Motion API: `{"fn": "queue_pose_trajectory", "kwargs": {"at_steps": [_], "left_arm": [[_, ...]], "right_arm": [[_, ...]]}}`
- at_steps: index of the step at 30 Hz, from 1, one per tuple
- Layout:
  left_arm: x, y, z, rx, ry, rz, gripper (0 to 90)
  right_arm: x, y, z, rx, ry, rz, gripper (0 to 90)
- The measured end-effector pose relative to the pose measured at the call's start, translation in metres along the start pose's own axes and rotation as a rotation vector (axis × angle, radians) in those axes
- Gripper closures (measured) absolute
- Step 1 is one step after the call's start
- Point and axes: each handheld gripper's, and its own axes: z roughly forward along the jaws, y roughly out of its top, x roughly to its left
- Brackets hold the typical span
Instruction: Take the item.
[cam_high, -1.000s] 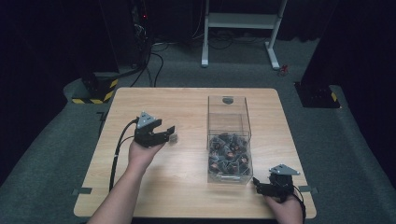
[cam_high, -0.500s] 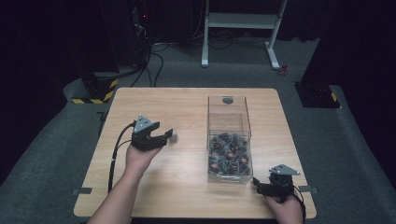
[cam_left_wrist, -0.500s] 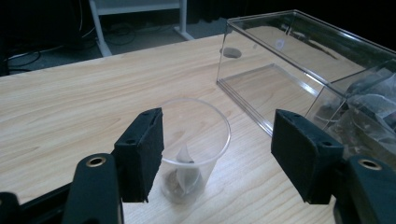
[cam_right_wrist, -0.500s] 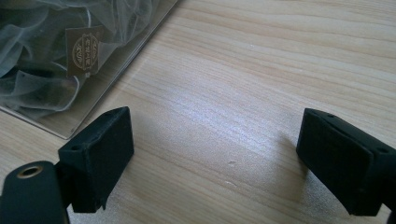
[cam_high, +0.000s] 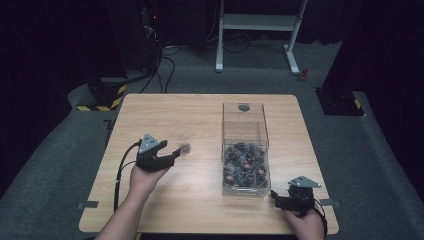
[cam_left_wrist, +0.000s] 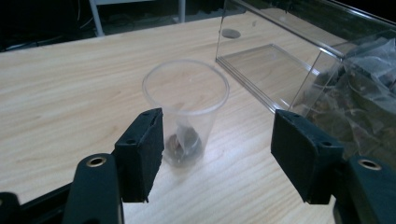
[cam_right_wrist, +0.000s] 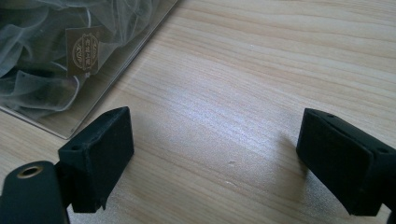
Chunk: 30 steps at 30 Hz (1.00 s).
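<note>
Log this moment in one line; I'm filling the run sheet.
left gripper: open, at clear cup | cup: upright, tea bag inside | right gripper: open, by clear box

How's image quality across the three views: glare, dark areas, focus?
High view: surroundings nearly black, the table evenly lit, the clear cup barely visible. Left gripper view: cup sharp, reflections streak the clear box, near fingers slightly soft. Right gripper view: a pale sheen on the wood between the fingers, tea bags hazy behind the box wall.
</note>
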Motion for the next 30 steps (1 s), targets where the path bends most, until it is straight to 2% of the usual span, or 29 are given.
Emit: {"fn": "queue_pose_trajectory", "kwargs": {"at_steps": [8,12,16,24,28,30], "left_arm": [[0.008,-0.029,-0.010,0.031,0.003,-0.021,34.9],[0.011,-0.047,-0.012,0.067,0.003,-0.036,34.9],[0.011,-0.062,-0.012,0.120,0.001,-0.027,34.9],[0.007,-0.080,-0.009,0.188,0.007,-0.004,33.9],[0.005,-0.086,-0.005,0.226,0.006,-0.007,33.5],[0.005,-0.087,-0.005,0.224,0.004,-0.011,33.3]], "right_arm": [[0.000,0.000,0.000,-0.001,0.000,-0.001,10.9],[0.000,0.000,0.000,0.000,0.001,0.000,11.0],[0.000,0.000,0.000,0.000,0.000,0.000,11.0],[0.000,0.000,0.000,-0.001,0.001,-0.001,11.2],[0.000,0.000,0.000,0.000,0.002,0.001,11.2],[0.000,0.000,0.000,0.000,0.002,0.001,11.2]]}}
